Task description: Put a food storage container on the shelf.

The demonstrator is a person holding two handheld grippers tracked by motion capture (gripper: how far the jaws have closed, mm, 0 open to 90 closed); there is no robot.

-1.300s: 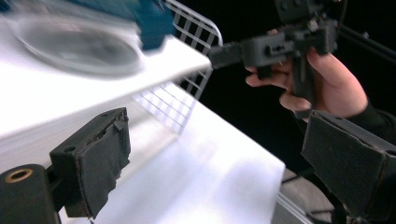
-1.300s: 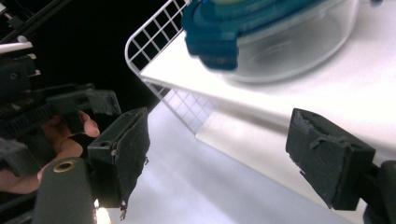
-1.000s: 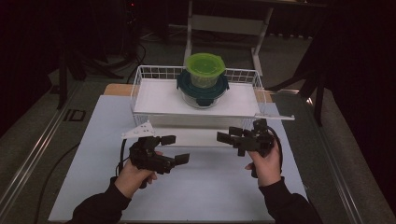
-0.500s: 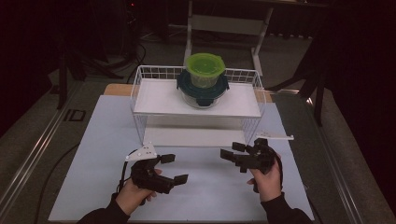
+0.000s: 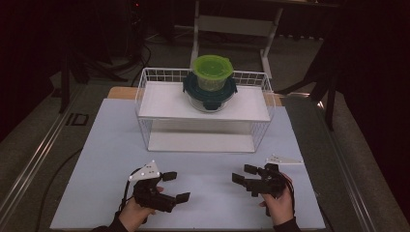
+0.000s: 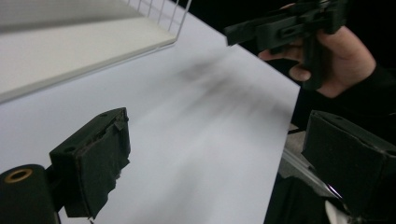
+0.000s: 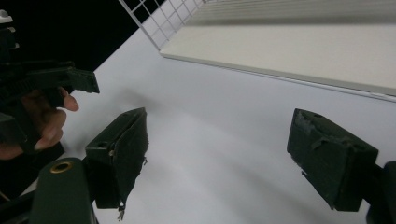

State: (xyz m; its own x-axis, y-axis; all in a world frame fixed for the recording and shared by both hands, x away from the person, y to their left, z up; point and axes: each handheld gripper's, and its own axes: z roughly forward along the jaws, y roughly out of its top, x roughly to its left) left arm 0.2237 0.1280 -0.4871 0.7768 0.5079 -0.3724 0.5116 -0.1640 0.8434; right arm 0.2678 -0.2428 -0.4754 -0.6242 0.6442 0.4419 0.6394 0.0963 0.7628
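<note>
A green-lidded tub (image 5: pixel 212 72) sits stacked on a dark teal-lidded clear container (image 5: pixel 210 93) on the top shelf of a white wire rack (image 5: pixel 154 103) at the back of the table. My left gripper (image 5: pixel 176 186) hovers open over the white mat's front left, jaws pointing right, nothing between them. My right gripper (image 5: pixel 244 174) is open at the front right, jaws pointing left, also holding nothing. In the left gripper view my own jaws stand wide apart and the right gripper (image 6: pixel 285 25) shows beyond. The right gripper view shows the left gripper (image 7: pixel 46 79) at its left edge.
The white mat (image 5: pixel 111 145) covers the table (image 5: pixel 118 92). The rack's lower shelf (image 5: pixel 200 141) lies bare. Dark floor, a metal rail (image 5: pixel 29 159) at the left and chair or stand legs (image 5: pixel 270 43) lie behind the table.
Both hands have drawn back from near the rack toward the table's front edge, the grippers staying open and holding nothing. The containers have not moved.
</note>
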